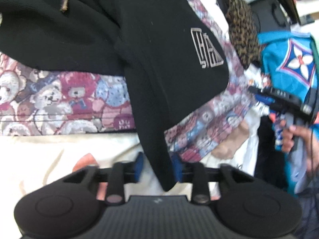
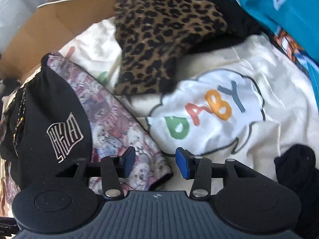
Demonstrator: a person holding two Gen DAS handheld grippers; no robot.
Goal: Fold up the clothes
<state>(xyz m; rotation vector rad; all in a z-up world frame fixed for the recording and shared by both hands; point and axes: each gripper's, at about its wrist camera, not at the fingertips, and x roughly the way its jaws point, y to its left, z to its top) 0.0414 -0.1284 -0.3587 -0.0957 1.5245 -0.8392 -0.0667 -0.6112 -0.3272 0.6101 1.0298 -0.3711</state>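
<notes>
Cluttered heap of clothes over a cream sheet (image 2: 279, 107), brown cardboard box (image 2: 49, 31) far left behind it. Black garment (image 1: 151, 63) draped over teddy-bear print fabric (image 1: 59, 99); soft, light, limp, likely to sag and slide. One corner hanging between blue pads (image 1: 138, 165) of left gripper (image 1: 157, 167), jaws parted, pads not pressing. Best hold judged at hem corners. Leopard print piece (image 2: 165, 31) crowding centre. Right gripper (image 2: 154, 162) spread, nothing between. Teal garment (image 2: 279, 4) blocking far right; little free room
</notes>
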